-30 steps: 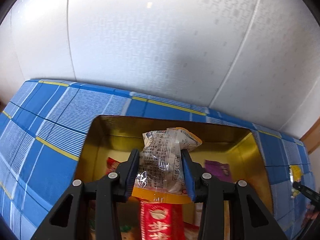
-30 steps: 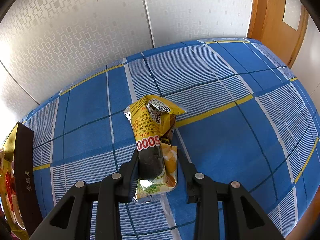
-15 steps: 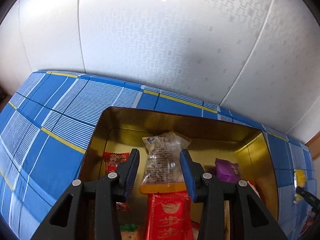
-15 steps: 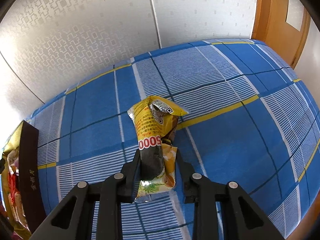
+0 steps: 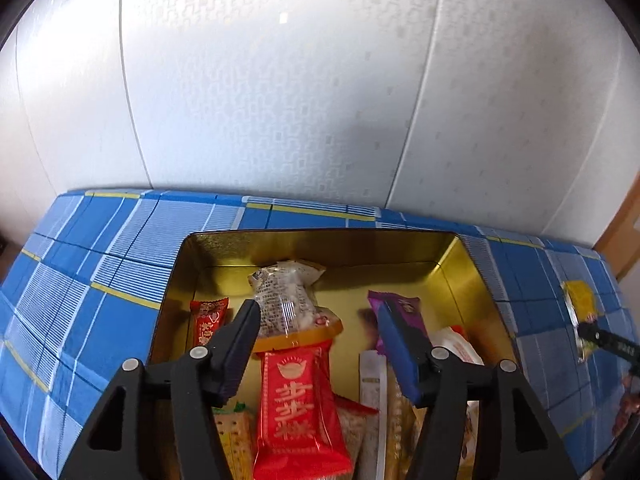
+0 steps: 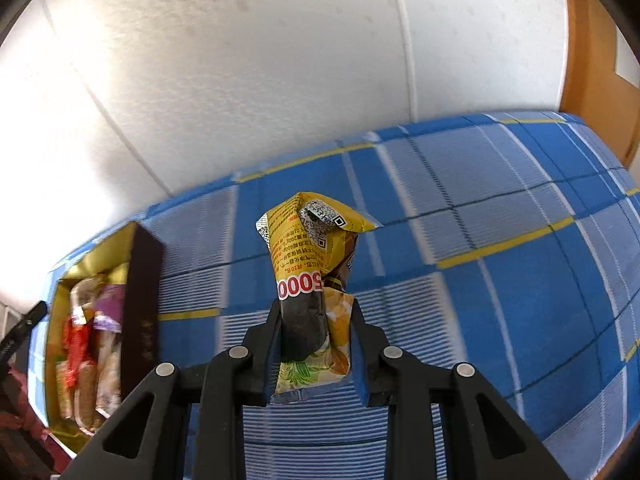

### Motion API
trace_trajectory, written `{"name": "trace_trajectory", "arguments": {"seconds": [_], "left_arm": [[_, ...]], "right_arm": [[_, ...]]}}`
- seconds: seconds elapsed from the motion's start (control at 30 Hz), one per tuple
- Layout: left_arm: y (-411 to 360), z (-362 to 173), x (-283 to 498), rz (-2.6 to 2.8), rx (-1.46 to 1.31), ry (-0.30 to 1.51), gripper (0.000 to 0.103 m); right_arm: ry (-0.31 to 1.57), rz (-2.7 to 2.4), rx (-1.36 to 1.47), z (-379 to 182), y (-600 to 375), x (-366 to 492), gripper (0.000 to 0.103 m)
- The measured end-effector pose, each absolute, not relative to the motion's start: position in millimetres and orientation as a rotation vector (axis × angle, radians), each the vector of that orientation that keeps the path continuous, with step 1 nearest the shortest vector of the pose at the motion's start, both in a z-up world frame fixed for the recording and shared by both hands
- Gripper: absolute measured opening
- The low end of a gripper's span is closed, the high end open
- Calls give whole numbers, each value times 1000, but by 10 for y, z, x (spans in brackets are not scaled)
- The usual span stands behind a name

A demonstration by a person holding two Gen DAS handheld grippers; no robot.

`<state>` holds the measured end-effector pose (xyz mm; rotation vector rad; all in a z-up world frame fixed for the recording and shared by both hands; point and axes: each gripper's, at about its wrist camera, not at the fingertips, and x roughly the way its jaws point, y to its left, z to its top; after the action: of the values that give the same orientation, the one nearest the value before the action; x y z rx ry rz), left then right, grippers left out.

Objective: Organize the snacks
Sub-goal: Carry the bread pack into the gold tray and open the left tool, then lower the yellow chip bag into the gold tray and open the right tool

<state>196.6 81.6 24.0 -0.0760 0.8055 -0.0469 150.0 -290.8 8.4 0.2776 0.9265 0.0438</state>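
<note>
The left gripper (image 5: 318,338) is held above a gold-lined tin (image 5: 320,246) that sits on a blue checked cloth (image 5: 100,280). Its jaws are opening, and nothing is pressed between the pads. A clear packet with an orange edge (image 5: 290,306) is seen lying in the tin between and beyond the blue fingers, clear of both. Just below it a red packet with gold characters (image 5: 298,404) is laid lengthwise. A small red sachet (image 5: 208,318) is propped against the left wall, and a purple packet (image 5: 404,308) is partly hidden behind the right finger. More wrappers are crowded along the near edge, too overlapped to be told apart.

The right gripper (image 6: 314,336) is pinched tight on a yellow snack packet (image 6: 312,256) — the lower part is squeezed between the pads and the crumpled top, with printed codes, stands up above them. The packet is carried over the checked cloth, well to the right of the tin, whose dark outer wall (image 6: 142,312) and gold interior are seen at the left edge of the right wrist view. Part of the left gripper's black frame is visible beside it.
</note>
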Motion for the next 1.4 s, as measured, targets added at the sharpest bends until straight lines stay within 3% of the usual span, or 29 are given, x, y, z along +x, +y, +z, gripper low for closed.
{"name": "trace_trajectory", "arguments": {"seconds": [0.37, 0.77, 1.4], "left_arm": [[896, 171, 1607, -18, -58, 833, 77], [846, 118, 1414, -40, -43, 851, 83], [1071, 31, 1320, 15, -60, 877, 87]], "right_arm": [[870, 220, 268, 317, -2325, 1495, 29], [842, 364, 200, 405, -1537, 1525, 29], [995, 453, 149, 54, -361, 1860, 29]]}}
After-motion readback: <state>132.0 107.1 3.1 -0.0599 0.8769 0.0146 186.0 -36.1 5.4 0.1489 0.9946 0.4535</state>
